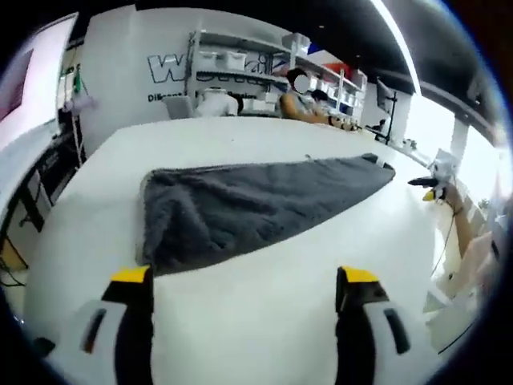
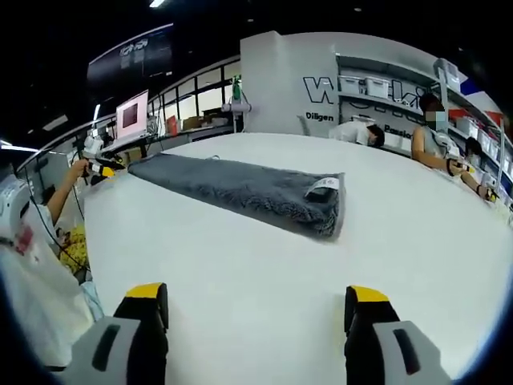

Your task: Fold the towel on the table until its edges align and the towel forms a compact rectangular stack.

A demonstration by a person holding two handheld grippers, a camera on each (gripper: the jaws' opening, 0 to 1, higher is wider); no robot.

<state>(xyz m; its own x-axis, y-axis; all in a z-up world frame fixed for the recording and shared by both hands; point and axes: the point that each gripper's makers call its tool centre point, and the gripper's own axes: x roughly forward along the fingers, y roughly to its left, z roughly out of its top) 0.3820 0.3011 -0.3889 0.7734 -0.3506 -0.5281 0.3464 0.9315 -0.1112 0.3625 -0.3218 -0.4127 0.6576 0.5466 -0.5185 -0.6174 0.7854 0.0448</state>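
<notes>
The gray towel (image 1: 256, 204) lies flat on the white counter (image 1: 264, 313) as a long strip, apparently already folded lengthwise, with the work not yet finished: it is still a band rather than a compact stack. In the left gripper view the left claw (image 1: 244, 293) stands wide and empty, the towel's near short end just ahead of its left jaw, with bare counter between them. In the right gripper view the right claw (image 2: 256, 309) is likewise wide and holds nothing; the towel (image 2: 240, 188) lies well ahead of it, its end with the small white label (image 2: 323, 189) nearest and slightly to the right.

The step in hand looks like taking one short end to fold it over toward the other. To do it well, each claw should come in low at a corner of the same short end and pinch all the layers together, not just the top one. The plush cloth will probably sag, so lifting both corners evenly, carrying them level, and laying the edge squarely on the far edge should keep the sides aligned.
</notes>
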